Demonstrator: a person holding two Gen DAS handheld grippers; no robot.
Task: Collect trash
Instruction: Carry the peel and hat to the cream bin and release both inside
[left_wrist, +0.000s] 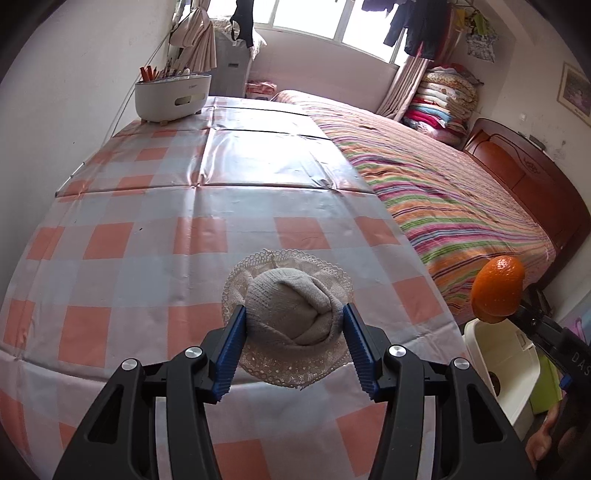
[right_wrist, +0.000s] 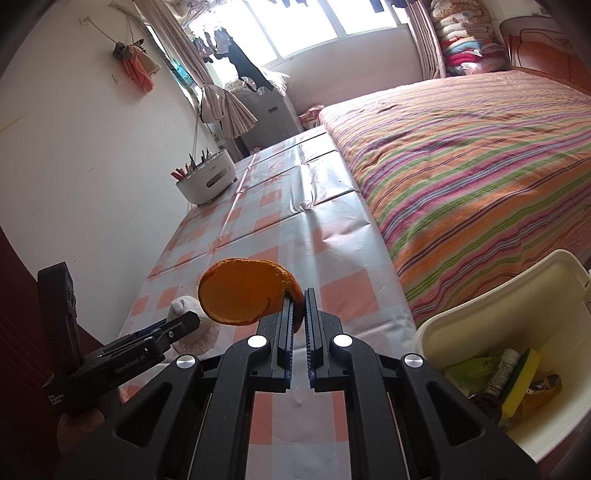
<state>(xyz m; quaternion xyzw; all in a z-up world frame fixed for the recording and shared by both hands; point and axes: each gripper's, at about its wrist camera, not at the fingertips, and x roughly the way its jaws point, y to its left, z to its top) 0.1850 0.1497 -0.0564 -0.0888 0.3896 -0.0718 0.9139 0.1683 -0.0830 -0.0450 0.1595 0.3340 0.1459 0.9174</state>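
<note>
A bed (left_wrist: 443, 184) with a striped cover fills the right side of the room, its wooden headboard (left_wrist: 524, 162) against the far wall. Beside it runs the counter (left_wrist: 147, 240) under a glossy cloth of orange and pale checks. At the counter's far end, near the wall, stands a white tub (left_wrist: 171, 96) with pens sticking out of it.

At the counter's near corner, between it and the bed, sits a white bin (right_wrist: 491, 314). Inside lie a green wrapper, a small tube, a yellow sponge and other scraps.

The left claw (left_wrist: 293, 321) is half open and clamped on a small grey hat (left_wrist: 291, 317): its blue pads (left_wrist: 236, 332) press the crown from both sides, and the lace brim spreads out around them. The hat is at the counter's near edge; I cannot tell whether it touches the cloth.

The right claw (right_wrist: 298, 299) is closed tight, nipping the edge of an orange peel (right_wrist: 243, 291). The peel hangs in the air over the near part of the counter, left of the bin and apart from it, and just beside the hat
</note>
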